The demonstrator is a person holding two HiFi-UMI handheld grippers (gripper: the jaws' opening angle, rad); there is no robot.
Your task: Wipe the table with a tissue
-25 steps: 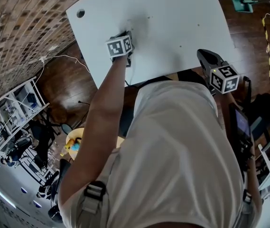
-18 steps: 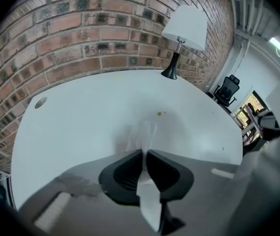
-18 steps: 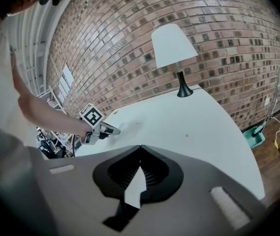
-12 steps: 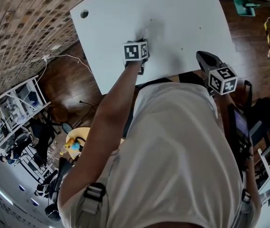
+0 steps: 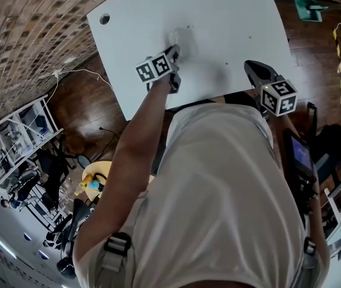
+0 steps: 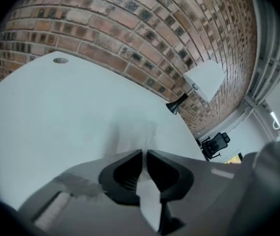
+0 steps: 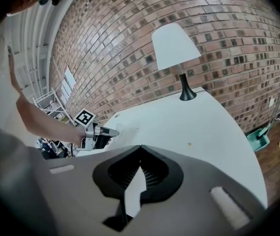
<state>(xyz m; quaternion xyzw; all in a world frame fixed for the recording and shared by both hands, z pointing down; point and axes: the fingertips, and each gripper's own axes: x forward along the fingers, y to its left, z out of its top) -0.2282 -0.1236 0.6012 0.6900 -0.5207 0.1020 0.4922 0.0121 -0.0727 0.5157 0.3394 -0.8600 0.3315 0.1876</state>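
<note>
A white tissue (image 5: 181, 41) lies crumpled on the white table (image 5: 230, 17), just ahead of my left gripper (image 5: 174, 53). That gripper points down at the tabletop near the front edge, its jaws shut on the tissue (image 6: 132, 134), which looks blurred in the left gripper view. From the right gripper view I see the left gripper (image 7: 111, 132) pressing the tissue (image 7: 117, 128) to the table (image 7: 189, 127). My right gripper (image 5: 251, 69) hovers at the table's front right edge. Its jaws (image 7: 140, 149) meet at the tips with nothing between them.
A white-shaded lamp (image 7: 175, 53) on a black base stands at the table's far end by the brick wall (image 6: 144, 23). A cable hole (image 5: 104, 18) marks the far left corner. Wooden floor, a green dustpan (image 5: 305, 5) and wire shelves (image 5: 20, 137) surround the table.
The left gripper slid rightward along the tabletop with the tissue, then eased back slightly while its wrist rolled. The right gripper has stayed put.
</note>
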